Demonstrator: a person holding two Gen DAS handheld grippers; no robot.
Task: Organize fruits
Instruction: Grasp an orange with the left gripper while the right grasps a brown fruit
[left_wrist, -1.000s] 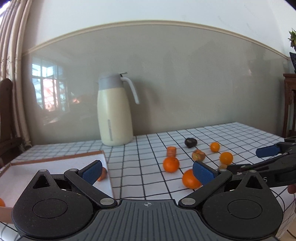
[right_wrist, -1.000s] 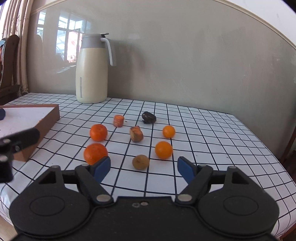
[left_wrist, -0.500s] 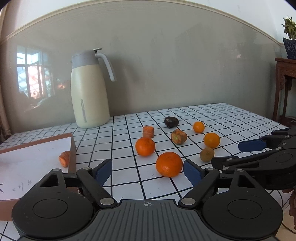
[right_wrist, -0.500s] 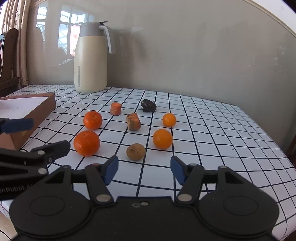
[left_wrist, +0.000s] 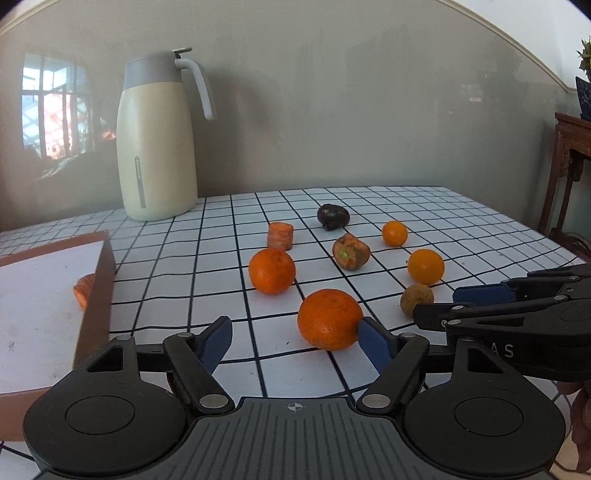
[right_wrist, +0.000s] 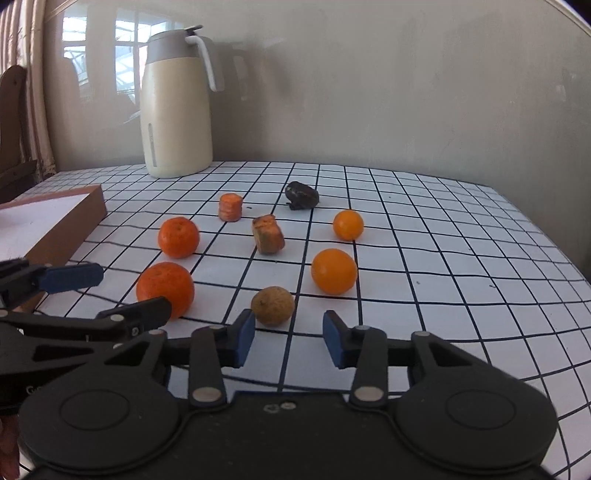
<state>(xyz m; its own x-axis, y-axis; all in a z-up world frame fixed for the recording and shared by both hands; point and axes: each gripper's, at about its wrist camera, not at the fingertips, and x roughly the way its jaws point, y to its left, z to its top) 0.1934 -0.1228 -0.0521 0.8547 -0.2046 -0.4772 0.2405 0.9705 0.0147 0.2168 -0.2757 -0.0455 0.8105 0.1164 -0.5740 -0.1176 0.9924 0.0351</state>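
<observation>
Two pick-ups are being lined up: the left gripper (left_wrist: 293, 338), closing but still wide, is being brought around the large round orange (left_wrist: 330, 319) touching its right pad, while the narrowing, empty right gripper (right_wrist: 289, 338) is being aimed at the small brown round fruit (right_wrist: 272, 305) just ahead, which must next be straddled.

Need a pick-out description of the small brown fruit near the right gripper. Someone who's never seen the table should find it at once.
Start at the cream jug at the back of the checked tablecloth and come forward through the scattered fruit to the row nearest the camera. There, just ahead of the right gripper, lies the small brown fruit. It is the only dull tan, rough-skinned round one; its neighbours are bright orange.
</observation>
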